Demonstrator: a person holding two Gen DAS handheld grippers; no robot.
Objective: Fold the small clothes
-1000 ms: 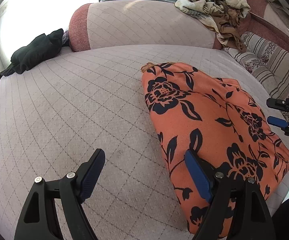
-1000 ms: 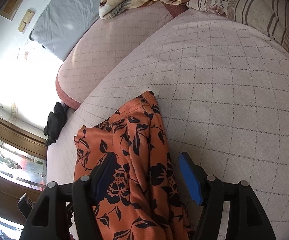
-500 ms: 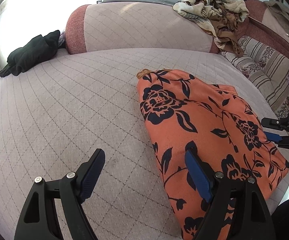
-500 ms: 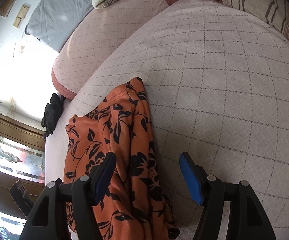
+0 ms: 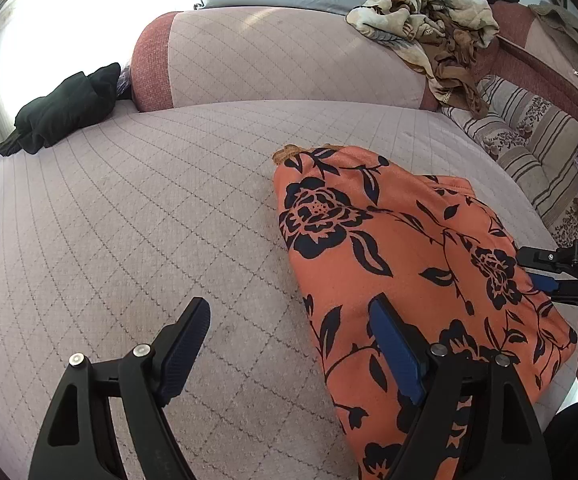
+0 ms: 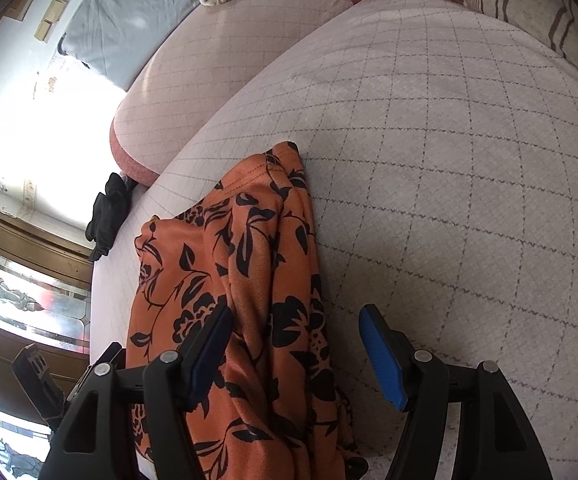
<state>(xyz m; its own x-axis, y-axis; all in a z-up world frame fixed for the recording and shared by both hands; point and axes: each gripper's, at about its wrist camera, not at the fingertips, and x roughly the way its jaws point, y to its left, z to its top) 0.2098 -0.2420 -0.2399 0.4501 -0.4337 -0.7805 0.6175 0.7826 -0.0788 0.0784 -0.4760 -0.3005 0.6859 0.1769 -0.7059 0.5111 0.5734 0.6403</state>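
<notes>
An orange garment with black flowers [image 5: 401,264] lies folded lengthwise on the quilted pink cushion [image 5: 129,220]; it also shows in the right wrist view [image 6: 249,280]. My left gripper [image 5: 289,344] is open and empty, its right finger over the garment's near left edge, its left finger over bare cushion. My right gripper [image 6: 293,356] is open and empty, straddling the garment's right edge near its front end; it shows at the right of the left wrist view [image 5: 545,280].
A black cloth [image 5: 61,116] lies at the cushion's far left. A patterned heap of cloth [image 5: 429,20] hangs on the backrest [image 5: 281,60]. A striped pillow [image 5: 529,140] lies at the right. A window and wooden frame [image 6: 17,240] stand beyond the sofa's left end.
Both grippers stayed open and shifted slightly over the garment. The garment lies a little flatter, and the right gripper now sits closer to its right edge.
</notes>
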